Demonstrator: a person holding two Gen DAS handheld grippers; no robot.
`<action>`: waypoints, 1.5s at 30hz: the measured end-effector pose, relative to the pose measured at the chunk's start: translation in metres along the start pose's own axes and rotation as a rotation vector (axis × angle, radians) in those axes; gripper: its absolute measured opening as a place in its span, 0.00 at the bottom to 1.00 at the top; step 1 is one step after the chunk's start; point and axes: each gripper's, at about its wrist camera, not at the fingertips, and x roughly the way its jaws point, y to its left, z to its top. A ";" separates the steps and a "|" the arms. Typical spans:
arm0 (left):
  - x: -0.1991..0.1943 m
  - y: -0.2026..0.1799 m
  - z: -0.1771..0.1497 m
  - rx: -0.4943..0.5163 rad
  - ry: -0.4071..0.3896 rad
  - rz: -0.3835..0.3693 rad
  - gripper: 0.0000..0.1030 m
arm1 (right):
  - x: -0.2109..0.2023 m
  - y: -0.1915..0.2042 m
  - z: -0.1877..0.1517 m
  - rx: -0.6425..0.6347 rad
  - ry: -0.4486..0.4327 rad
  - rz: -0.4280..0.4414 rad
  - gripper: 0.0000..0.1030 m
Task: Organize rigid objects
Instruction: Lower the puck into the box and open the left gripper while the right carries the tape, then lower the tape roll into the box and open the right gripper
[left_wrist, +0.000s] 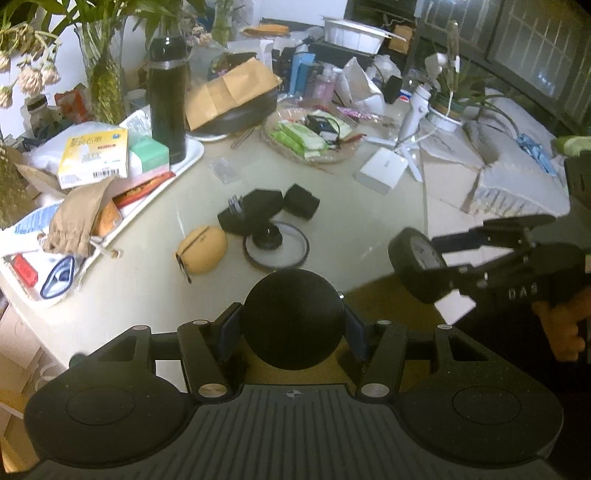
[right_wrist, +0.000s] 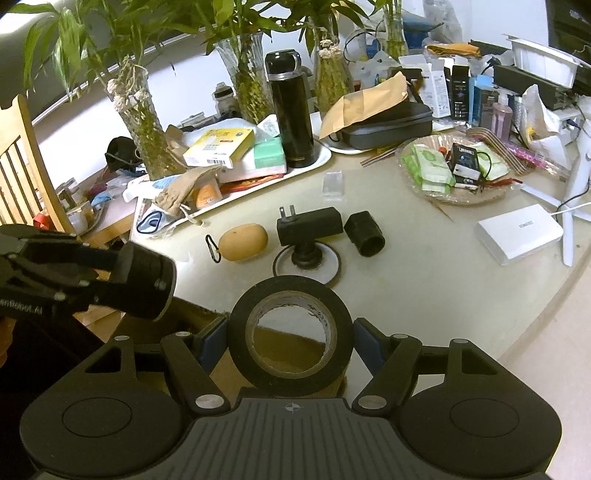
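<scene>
Left hand-held gripper clamps a black cylinder; right hand-held gripper clamps a tape roll. Both hover off the surface edge, apparently mid-carry; placing beside the charger likely follows.

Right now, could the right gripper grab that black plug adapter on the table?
Probably not yet: the right gripper is already shut on a tape roll. The plug adapter itself lies uncovered on the table.

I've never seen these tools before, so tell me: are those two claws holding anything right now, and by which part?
Yes. The left gripper clamps a black round object by its sides; the right gripper clamps a black tape roll by its outer rim.
</scene>
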 end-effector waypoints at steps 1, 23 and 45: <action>-0.001 0.000 -0.003 0.001 0.005 -0.004 0.55 | -0.001 0.001 -0.001 0.001 0.002 -0.004 0.73; 0.018 -0.007 -0.062 0.070 0.165 0.057 0.55 | -0.006 0.014 -0.019 -0.004 0.039 0.024 0.73; -0.031 -0.012 -0.070 -0.007 -0.014 0.078 0.56 | -0.004 0.019 -0.031 -0.007 0.072 0.032 0.73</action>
